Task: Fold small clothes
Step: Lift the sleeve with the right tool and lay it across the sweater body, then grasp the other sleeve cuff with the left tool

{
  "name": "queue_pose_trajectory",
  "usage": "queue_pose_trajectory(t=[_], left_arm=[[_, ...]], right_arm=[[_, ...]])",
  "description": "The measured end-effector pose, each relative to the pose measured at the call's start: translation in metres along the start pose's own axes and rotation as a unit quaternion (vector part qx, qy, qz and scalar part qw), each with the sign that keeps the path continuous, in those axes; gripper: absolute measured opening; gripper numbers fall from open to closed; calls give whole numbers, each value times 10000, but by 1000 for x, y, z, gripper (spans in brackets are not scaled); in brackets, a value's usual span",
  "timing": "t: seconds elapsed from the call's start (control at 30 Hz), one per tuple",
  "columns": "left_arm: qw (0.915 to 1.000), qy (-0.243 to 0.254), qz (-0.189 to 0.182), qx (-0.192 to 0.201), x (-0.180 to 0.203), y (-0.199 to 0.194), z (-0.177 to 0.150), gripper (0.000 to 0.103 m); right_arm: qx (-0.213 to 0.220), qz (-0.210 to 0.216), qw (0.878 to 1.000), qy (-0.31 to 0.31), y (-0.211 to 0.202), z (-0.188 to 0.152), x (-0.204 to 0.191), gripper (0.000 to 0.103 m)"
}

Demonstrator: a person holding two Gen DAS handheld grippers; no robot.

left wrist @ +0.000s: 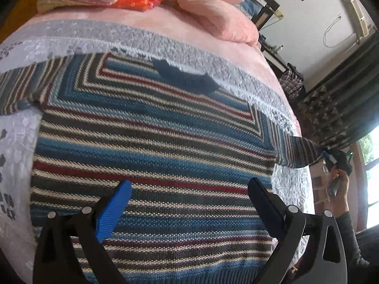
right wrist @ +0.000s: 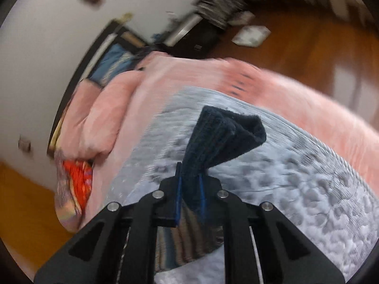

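Striped knit sweater (left wrist: 151,156): bands of blue, cream, dark grey and red, dark blue ribbed collar (left wrist: 187,78). Spread flat, front up, collar at the far end, hem nearest. One sleeve (left wrist: 19,90) stretched out flat to the side. Opposite sleeve (left wrist: 300,151) extended off the other side, its dark blue ribbed cuff (right wrist: 225,137) bunched and raised.

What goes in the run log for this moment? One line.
sweater flat on bed | right gripper shut on sleeve cuff, lifted | left gripper open above hem | fold not begun
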State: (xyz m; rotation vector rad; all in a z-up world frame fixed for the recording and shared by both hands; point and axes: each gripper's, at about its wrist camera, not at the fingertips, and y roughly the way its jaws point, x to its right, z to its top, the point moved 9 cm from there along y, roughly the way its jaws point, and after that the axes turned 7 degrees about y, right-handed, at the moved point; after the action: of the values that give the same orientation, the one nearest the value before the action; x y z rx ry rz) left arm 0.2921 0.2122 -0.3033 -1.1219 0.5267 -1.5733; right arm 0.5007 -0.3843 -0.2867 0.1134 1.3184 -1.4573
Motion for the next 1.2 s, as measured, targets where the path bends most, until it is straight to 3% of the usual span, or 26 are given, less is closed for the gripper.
queue_pose_trajectory(t=[0.23,0.5,0.63,0.7,0.83,0.93,1.0,1.1,1.13,1.17,1.2], left_arm=[[9992,-37,-306,260,-1,-36,19,99],[9994,104,-91,332,-13,-49,37,99],[9992,358,61,185,-13,-41,45,99],[9993,356,22,60,-13,-29,49,99],[9993,343,-26,-162,-13,-2,55,99],[9988,197,-363,-272,-8,20,60,99],[9949,-50,-906,-442,-1,39,63,99],[9847,-513,-1486,-756,4,69,64,99],[9817,-623,-1597,-824,6,78,65,99],[9785,-717,-1719,-884,9,87,65,99],[9744,-840,-1844,-973,12,99,66,99]], right_arm=[[158,56,9863,-1643,-30,-65,-143,10],[-149,10,9567,-2906,-3,-176,-234,10],[-375,-177,9394,-3403,27,-232,-251,10],[-483,-315,9252,-3751,45,-261,-254,10],[-704,-655,8832,-4589,87,-331,-247,10],[-881,-843,8607,-4943,112,-364,-230,10],[-1008,-943,8474,-5128,127,-383,-216,11],[-1270,-735,8382,-5252,132,-405,-205,26],[-1289,-626,8386,-5256,127,-407,-202,32],[-1245,-591,8392,-5260,122,-407,-200,45],[-1157,-579,8406,-5260,113,-405,-195,49]])
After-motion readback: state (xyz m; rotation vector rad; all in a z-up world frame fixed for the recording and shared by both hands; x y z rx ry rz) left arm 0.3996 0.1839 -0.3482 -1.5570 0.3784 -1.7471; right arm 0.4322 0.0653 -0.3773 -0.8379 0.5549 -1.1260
